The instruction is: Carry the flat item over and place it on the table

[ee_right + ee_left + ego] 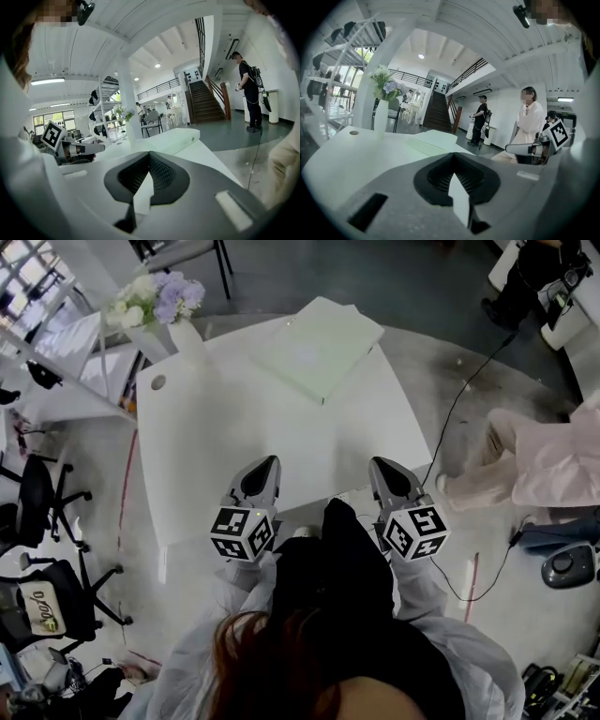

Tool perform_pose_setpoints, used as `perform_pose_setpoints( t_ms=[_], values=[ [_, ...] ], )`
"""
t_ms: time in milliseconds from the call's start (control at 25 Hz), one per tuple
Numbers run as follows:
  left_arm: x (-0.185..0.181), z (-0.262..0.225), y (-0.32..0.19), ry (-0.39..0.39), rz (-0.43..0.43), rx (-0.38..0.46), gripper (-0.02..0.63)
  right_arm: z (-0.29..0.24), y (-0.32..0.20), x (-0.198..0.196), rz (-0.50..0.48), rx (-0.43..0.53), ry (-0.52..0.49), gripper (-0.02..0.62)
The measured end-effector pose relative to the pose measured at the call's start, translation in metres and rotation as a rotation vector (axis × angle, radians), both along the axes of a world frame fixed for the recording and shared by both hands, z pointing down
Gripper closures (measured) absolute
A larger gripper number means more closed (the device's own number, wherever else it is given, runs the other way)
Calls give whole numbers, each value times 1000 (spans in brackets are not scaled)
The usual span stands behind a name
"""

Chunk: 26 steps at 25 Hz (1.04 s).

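The flat item (323,345) is a pale, square slab lying on the far right part of the white table (234,437). It also shows ahead in the left gripper view as a flat item (433,140) and in the right gripper view as a flat item (178,139). My left gripper (266,465) and right gripper (382,465) hover side by side over the table's near edge, well short of the slab. Both point toward it. The jaws of the left gripper (456,157) and of the right gripper (149,155) are shut with nothing between them.
A white vase of flowers (178,329) stands at the table's far left corner, near a round hole (157,382). Office chairs (42,498) and shelving stand on the left. A person in pink (544,460) sits at the right, with a cable (469,390) across the floor.
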<state>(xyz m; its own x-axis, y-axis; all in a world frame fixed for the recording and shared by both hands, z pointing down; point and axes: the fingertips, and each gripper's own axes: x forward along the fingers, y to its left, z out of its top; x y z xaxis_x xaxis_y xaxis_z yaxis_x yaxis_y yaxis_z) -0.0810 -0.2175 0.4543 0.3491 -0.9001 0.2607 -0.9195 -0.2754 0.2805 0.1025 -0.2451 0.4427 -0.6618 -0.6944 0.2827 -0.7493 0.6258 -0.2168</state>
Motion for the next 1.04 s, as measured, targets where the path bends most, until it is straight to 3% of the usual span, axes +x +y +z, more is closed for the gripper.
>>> perform_pose_setpoints(
  t_ms=[1040],
  values=[
    [-32,2,7,42,-53,4,607,-1,-5,-39,-62,14,27,583]
  ],
)
